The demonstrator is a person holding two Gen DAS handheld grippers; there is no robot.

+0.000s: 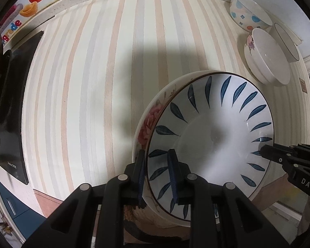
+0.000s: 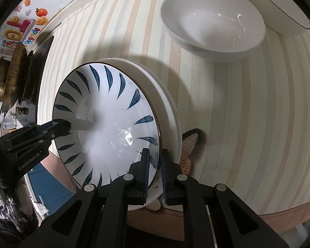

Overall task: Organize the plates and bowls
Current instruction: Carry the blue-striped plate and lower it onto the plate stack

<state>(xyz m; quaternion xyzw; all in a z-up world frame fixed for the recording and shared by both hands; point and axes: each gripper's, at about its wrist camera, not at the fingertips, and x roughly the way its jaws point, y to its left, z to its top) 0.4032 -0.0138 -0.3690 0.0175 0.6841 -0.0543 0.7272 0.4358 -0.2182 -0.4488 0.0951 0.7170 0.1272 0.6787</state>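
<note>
A white plate with blue leaf strokes is nested in a deeper dish with a red flower on its side, which shows as a white rim in the right wrist view. My left gripper is shut over both rims on the near left, one finger outside and one inside. My right gripper is shut on the plate's rim at the opposite side. Each gripper's tip appears in the other view: the right gripper and the left gripper. The stack sits low at the striped table's front edge; whether it touches the table is unclear.
Three bowls stand at the back right: a white one with a pink flower, a blue-spotted one, and a dark-rimmed one. A black cooktop with a pan is at the left. A slipper lies on the floor.
</note>
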